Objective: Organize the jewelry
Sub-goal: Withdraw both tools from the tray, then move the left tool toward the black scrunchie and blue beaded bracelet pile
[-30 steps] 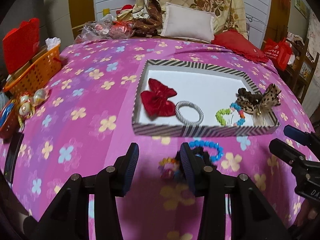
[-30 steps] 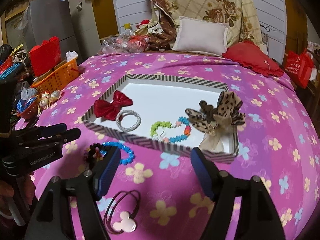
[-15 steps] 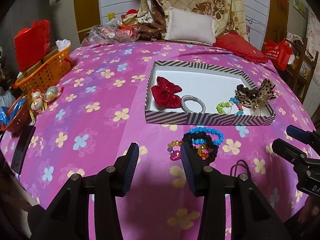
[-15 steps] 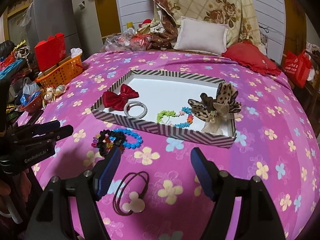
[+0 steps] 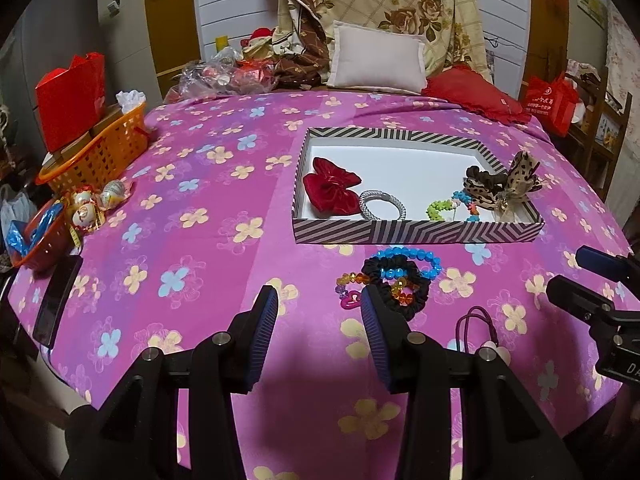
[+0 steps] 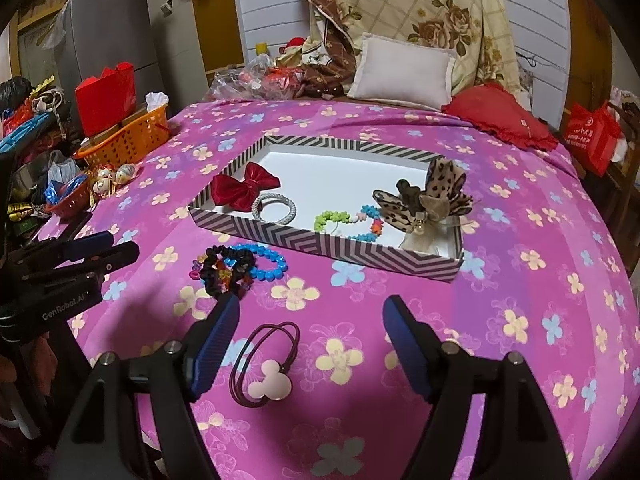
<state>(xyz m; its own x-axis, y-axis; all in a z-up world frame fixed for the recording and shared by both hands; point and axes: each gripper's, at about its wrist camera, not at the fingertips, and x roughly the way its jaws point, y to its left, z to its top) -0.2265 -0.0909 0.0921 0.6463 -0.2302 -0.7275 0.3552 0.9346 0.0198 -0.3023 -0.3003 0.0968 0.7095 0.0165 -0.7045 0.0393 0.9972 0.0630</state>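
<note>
Home bedroom, bed under pink floral sheet [image 5: 192,240], white pillow [image 5: 378,58], floral quilt [image 6: 432,8], fridge [image 6: 116,40]

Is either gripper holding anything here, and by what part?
Nothing is held. The left gripper and right gripper are both open and empty above the bedspread.

Both grippers [image 5: 318,304] [image 6: 310,314] pulled back from box [image 5: 416,234]

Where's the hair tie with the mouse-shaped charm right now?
In the right wrist view the hair tie lies on the bedspread between the open right gripper fingers, nearer than the bracelet pile.
</note>
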